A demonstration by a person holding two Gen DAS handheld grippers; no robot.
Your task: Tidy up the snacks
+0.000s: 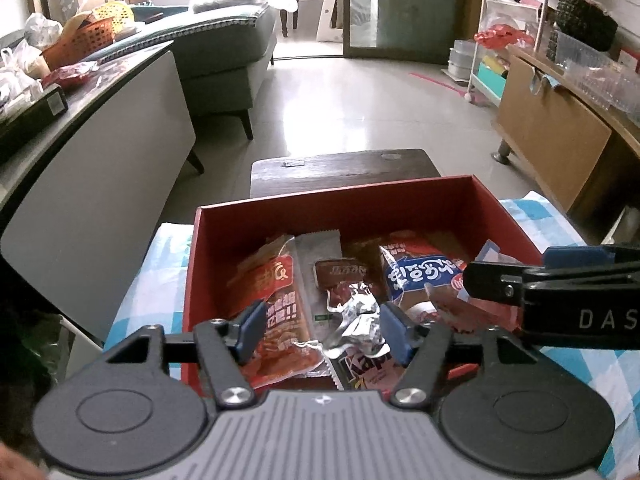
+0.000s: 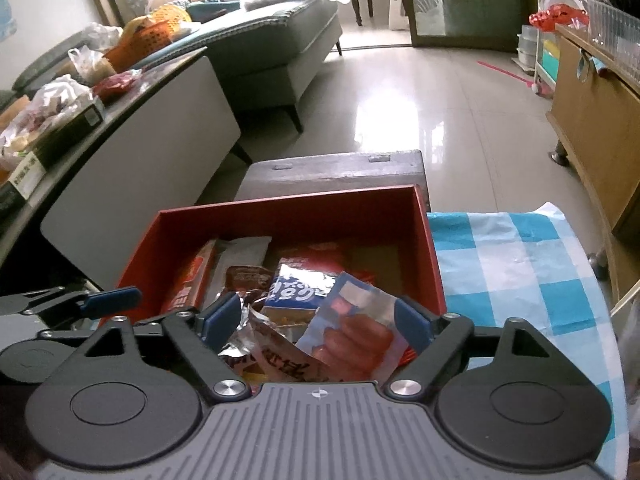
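Note:
A red cardboard box (image 1: 400, 196) (image 2: 280, 216) stands on a blue-and-white checked cloth and holds several snack packets. My left gripper (image 1: 324, 332) hangs open over the box's near side. A crumpled silver foil packet (image 1: 356, 316) lies between its blue pads without being pressed, and an orange-red packet (image 1: 276, 300) lies beside its left finger. My right gripper (image 2: 316, 320) is open wide over the same box, with a sausage-picture packet (image 2: 352, 328) lying loose between its fingers, near the right pad. A blue-and-white packet (image 1: 420, 276) (image 2: 300, 288) lies further back.
The checked cloth (image 2: 512, 264) spreads to the right of the box. A dark wooden stool (image 1: 340, 168) stands just behind the box. A cluttered counter (image 1: 80, 92) runs along the left, a wooden cabinet (image 1: 560, 136) along the right, and a green sofa sits further back.

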